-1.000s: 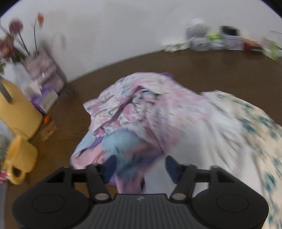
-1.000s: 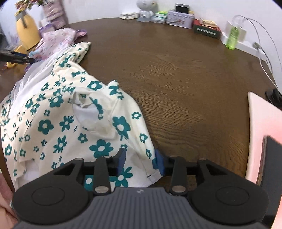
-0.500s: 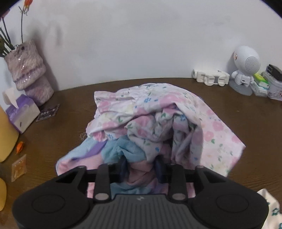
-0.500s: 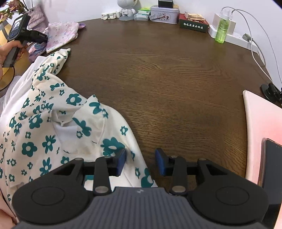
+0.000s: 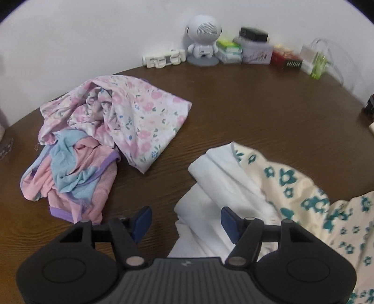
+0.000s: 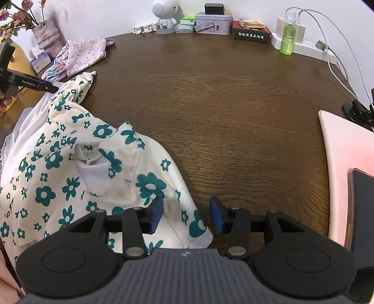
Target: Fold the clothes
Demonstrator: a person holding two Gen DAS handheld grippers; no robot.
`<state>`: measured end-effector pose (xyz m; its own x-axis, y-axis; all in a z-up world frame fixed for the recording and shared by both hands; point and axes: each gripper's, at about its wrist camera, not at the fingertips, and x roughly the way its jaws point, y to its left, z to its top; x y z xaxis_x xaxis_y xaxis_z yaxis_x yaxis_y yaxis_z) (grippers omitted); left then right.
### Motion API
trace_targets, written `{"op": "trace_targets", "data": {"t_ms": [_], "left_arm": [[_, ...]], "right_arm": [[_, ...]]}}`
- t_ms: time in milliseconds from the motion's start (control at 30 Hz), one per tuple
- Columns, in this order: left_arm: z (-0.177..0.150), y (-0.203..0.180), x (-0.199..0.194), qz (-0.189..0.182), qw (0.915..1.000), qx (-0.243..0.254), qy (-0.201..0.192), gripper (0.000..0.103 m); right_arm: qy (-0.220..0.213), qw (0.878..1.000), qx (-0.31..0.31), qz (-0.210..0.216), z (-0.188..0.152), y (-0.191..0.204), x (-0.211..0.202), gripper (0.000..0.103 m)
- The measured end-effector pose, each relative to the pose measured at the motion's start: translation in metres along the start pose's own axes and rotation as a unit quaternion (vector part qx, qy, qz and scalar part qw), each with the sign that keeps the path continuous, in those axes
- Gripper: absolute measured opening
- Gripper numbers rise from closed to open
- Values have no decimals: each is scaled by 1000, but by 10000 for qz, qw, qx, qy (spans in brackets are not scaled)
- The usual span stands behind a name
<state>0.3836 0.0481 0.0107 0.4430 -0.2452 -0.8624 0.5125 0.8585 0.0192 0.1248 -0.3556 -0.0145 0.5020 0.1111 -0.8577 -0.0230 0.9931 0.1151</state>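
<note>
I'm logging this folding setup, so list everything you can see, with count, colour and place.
Table: one, dark brown wood.
Flower-print garment: one, cream with teal flowers, near left.
Pastel clothes pile: one, pink, blue and floral, far left.
Robot-shaped speaker: one, white, by wall.
Tin box: one, pale, by wall.
Green bottle: one, far right.
Flower vase: one, lilac, far left.
Pink board: one, right edge.
Left gripper: black, jaws open, at the garment's white edge.
Right gripper: black, jaws open, over the garment's corner.
</note>
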Motion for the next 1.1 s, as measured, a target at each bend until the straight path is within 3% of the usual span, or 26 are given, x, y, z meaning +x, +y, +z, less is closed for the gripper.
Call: {"op": "trace_targets", "data": {"t_ms": [133, 233, 267, 300, 367, 400, 467, 767, 1000, 1100], "left_arm": [[0, 1, 8, -101, 9997, -205, 42, 52], [-3, 3, 9, -35, 9998, -213, -8, 29], [-5, 3, 8, -33, 9997, -228, -21, 13], [-6, 4, 7, -30, 9997, -243, -34, 5], [-9, 3, 4, 73, 9997, -205, -75, 4], [-11, 1, 3, 228, 9996, -115, -110, 4], [-17, 0, 1, 491, 9987, -72, -152, 3], [-66, 39, -19, 1495, 9866, -629, -175, 3], [-122, 64, -47, 2200, 9691, -1107, -145, 4], [-140, 65, -60, 2292, 9660, -1191, -124, 5]], "right_arm": [[-22, 10000, -26, 74, -3, 1, -1, 44], [-46, 9999, -107, 99, -5, 5, -1, 43], [-56, 9998, -131, 103, -5, 6, -1, 42], [-65, 9998, -144, 107, -4, 6, 0, 41], [-68, 9998, -173, 96, -2, 6, 1, 33], [-59, 9997, -192, 104, -1, 7, 1, 18], [-20, 9997, -243, 87, 2, 8, 3, 7], [3, 9932, -1120, -304, 43, 21, 29, 2], [-141, 9853, -1655, -411, 93, 47, 66, 2], [-205, 9812, -1867, -450, 114, 59, 82, 2]]}}
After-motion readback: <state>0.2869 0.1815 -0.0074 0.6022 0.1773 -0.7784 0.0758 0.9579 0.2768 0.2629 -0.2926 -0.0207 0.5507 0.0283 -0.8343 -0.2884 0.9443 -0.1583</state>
